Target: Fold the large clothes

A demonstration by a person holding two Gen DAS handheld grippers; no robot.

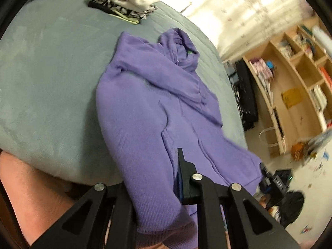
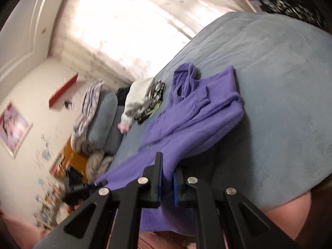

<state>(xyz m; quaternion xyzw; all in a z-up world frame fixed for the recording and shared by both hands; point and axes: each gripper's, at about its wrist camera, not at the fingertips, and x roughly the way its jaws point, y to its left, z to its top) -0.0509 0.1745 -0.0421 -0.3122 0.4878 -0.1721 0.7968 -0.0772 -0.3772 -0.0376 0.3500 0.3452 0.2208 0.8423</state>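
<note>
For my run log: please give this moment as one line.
left claw: shut on purple hoodie | right claw: shut on purple hoodie | hoodie: on grey bed

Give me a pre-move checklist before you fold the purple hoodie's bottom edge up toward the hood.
1. Left gripper clamped on the purple hoodie hem: ok.
2. Right gripper clamped on the hem: ok.
3. Sleeve folded across the body: ok.
4. Hood lying flat: not ok, bunched.
5. Pile of clothes apart from the hoodie: ok.
6. Grey bedspread under the hoodie free of objects: cannot tell.
</note>
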